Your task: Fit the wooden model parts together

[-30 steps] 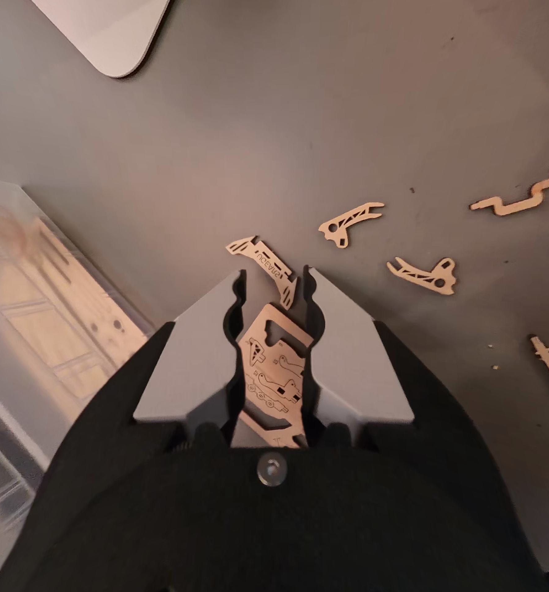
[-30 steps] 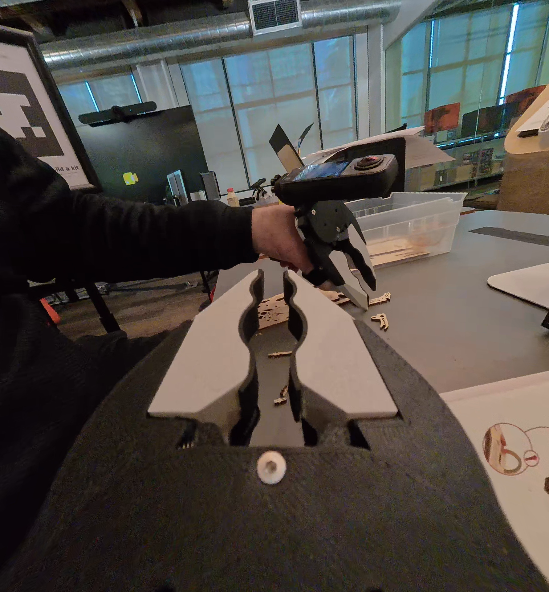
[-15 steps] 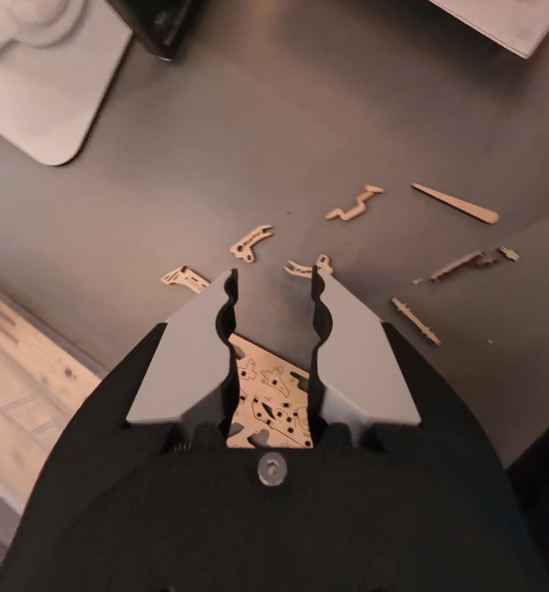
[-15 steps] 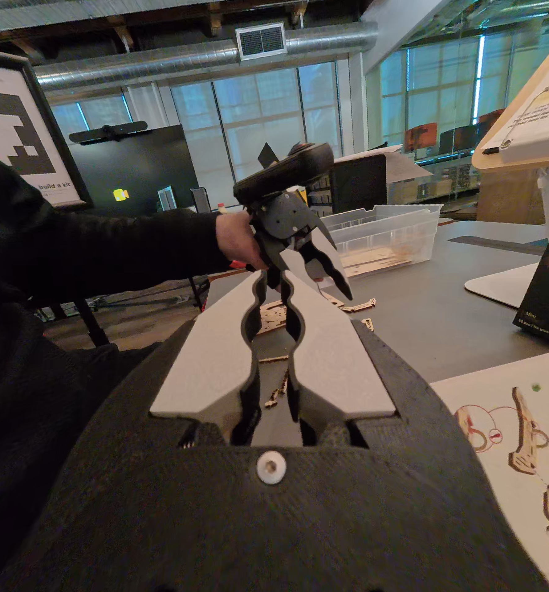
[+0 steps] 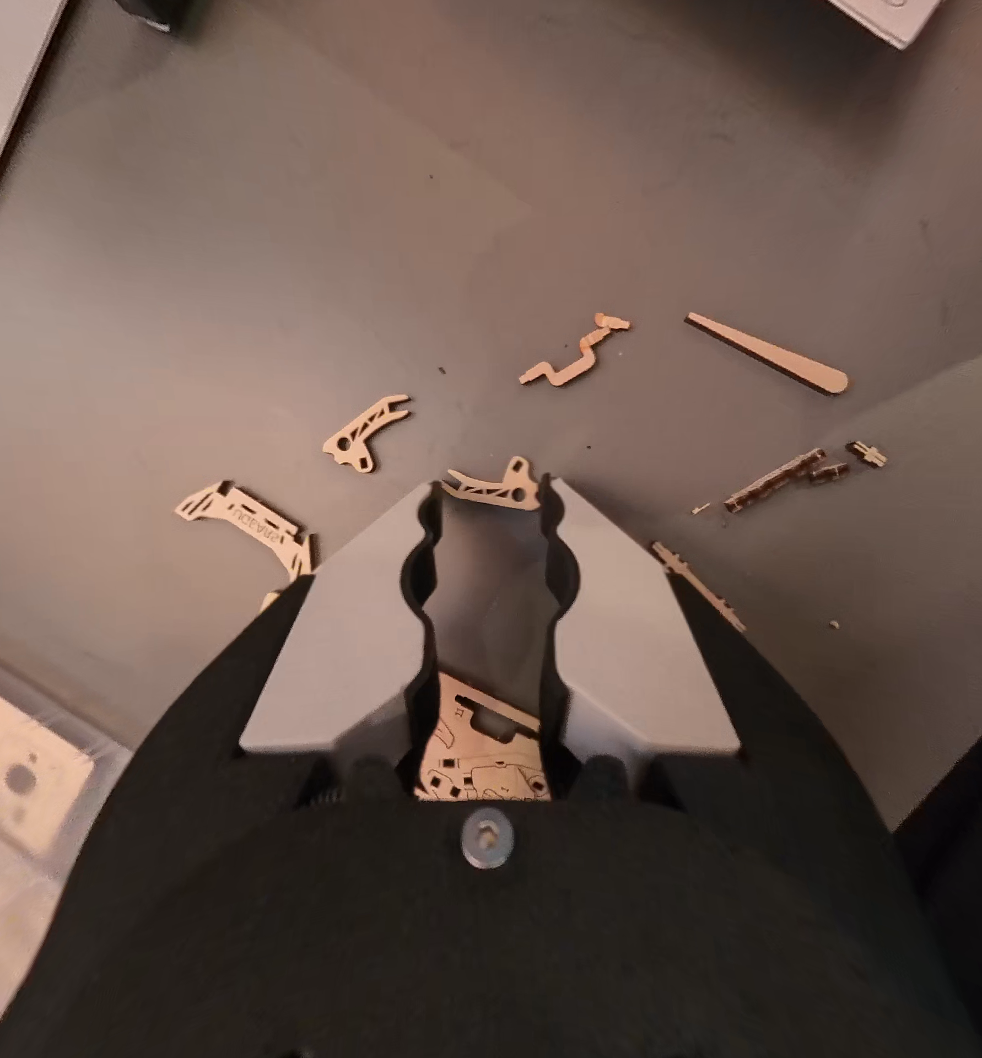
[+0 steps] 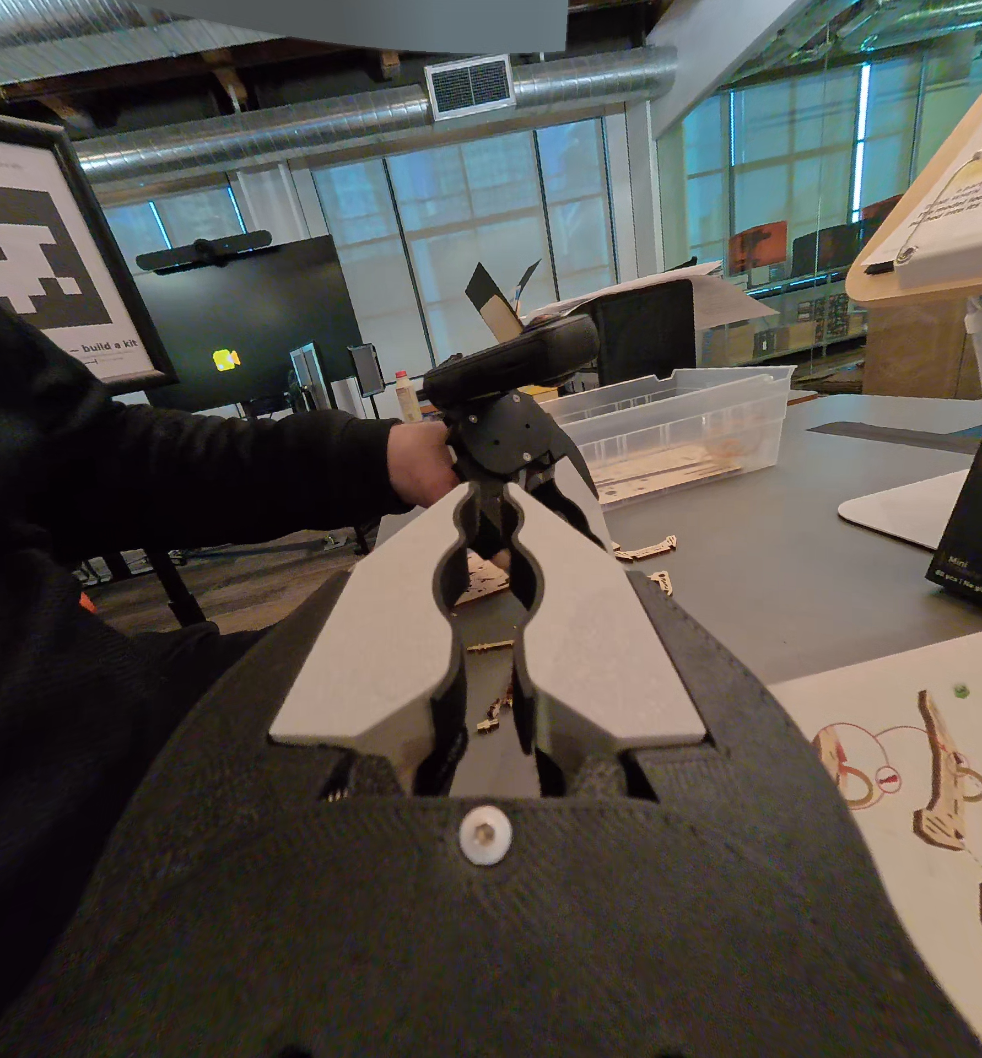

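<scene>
In clear bin [image 6: 706,423]: wooden sheets [image 6: 666,472].

Open-plan workshop: exposed ducts [image 6: 363,120], glass walls [image 6: 477,240], worktables [image 6: 763,561].

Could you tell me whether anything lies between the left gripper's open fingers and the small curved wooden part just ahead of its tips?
Nothing visible does: only bare grey table separates the left gripper from the curved part.

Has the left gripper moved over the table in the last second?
Yes. The left gripper has moved right: the engraved curved piece, earlier at its jaws, now lies off left.
</scene>
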`<action>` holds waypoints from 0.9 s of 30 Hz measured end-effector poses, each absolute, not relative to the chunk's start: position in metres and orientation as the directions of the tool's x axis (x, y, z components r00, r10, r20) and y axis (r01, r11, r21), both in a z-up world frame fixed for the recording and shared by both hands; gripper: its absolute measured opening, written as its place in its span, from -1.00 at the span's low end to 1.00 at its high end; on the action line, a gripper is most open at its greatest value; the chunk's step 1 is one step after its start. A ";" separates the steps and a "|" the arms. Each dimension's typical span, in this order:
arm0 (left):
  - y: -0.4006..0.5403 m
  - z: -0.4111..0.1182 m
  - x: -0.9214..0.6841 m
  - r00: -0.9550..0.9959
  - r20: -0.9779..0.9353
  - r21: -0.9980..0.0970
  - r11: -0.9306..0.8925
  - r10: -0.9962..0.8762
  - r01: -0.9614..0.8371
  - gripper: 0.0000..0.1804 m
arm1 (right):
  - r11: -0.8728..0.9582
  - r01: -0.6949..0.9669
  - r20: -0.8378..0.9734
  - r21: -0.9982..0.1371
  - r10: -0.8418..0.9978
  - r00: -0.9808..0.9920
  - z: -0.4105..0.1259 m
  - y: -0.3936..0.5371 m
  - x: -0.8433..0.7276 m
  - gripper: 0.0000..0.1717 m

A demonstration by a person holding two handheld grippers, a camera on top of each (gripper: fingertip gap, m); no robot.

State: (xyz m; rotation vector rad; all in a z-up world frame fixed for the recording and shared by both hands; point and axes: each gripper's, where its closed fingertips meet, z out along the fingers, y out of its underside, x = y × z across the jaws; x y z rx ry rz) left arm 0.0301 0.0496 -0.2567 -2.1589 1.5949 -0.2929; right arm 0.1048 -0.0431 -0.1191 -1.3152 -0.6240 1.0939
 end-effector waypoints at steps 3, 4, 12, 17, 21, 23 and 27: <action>0.050 -0.257 0.029 0.312 -0.094 -0.449 -0.239 -0.945 -0.861 -0.67 | -0.099 -0.273 -0.207 -0.957 0.891 0.404 -0.119 -0.043 0.105 -0.95; 0.050 -0.256 0.029 0.313 -0.093 -0.447 -0.242 -0.945 -0.861 -0.67 | -0.099 -0.273 -0.207 -0.957 0.891 0.404 -0.119 -0.043 0.105 -0.95; 0.053 -0.255 0.028 0.335 -0.121 -0.490 -0.237 -0.934 -0.839 -0.88 | -0.097 -0.271 -0.206 -0.958 0.890 0.407 -0.119 -0.043 0.105 -0.94; 0.050 -0.254 0.025 0.346 -0.108 -0.501 -0.249 -0.932 -0.829 -0.91 | -0.097 -0.274 -0.207 -0.957 0.889 0.408 -0.119 -0.043 0.106 -0.94; 0.052 -0.248 0.026 0.351 -0.140 -0.525 -0.232 -0.926 -0.819 -1.00 | -0.098 -0.275 -0.208 -0.956 0.889 0.407 -0.118 -0.043 0.106 -0.94; 0.048 -0.246 0.025 0.355 -0.112 -0.529 -0.247 -0.928 -0.812 -1.00 | -0.100 -0.280 -0.212 -0.955 0.889 0.406 -0.118 -0.043 0.107 -0.94; 0.052 -0.246 0.017 0.403 -0.135 -0.524 -0.281 -0.905 -0.804 -0.84 | -0.101 -0.277 -0.211 -0.955 0.890 0.404 -0.118 -0.043 0.106 -0.94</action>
